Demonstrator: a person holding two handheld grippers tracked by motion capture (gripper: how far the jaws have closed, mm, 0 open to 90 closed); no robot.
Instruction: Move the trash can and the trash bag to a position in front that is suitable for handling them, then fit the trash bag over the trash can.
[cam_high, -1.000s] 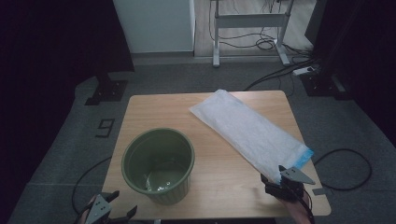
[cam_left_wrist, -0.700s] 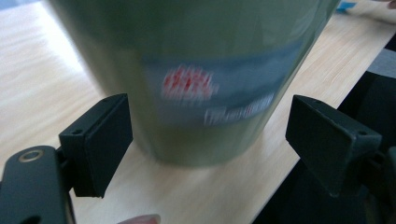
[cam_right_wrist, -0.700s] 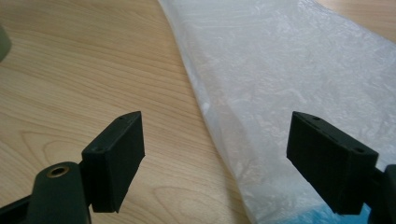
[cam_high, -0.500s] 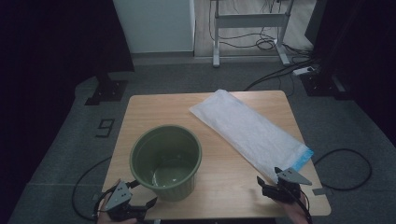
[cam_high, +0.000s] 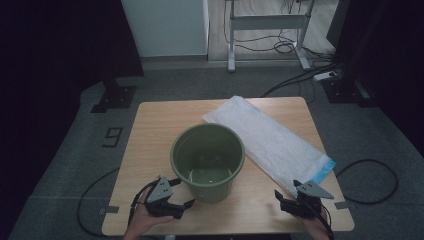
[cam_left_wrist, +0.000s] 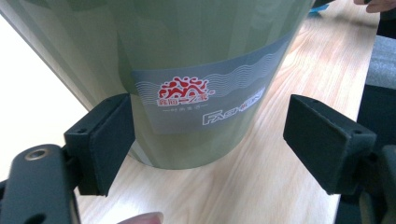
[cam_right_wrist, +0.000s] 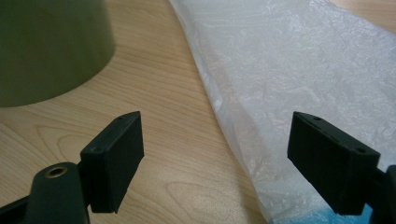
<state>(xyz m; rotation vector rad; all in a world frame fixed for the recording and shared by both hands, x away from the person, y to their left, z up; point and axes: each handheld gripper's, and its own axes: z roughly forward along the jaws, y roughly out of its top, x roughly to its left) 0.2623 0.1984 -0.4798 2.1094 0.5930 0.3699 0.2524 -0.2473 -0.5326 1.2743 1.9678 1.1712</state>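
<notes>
Your left gripper (cam_left_wrist: 212, 140) is wide open and holds nothing, with the green bin (cam_left_wrist: 196, 70) right in front, between its jaws. Your right gripper (cam_right_wrist: 219, 158) is wide open too, its jaws over the near edge of the white bag (cam_right_wrist: 299, 79). Nothing is grabbed yet; the bag lies flat beside the bin.

left gripper (cam_high: 181, 204) – black fingers, grey three-cornered plate, black cable | right gripper (cam_high: 286, 204) – same

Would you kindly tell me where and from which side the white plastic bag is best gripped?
Probably at its near corner by the blue edge, coming from the person's side with the right hand-held gripper. The white plastic bag lies flat on the table, so only an edge offers purchase.
</notes>
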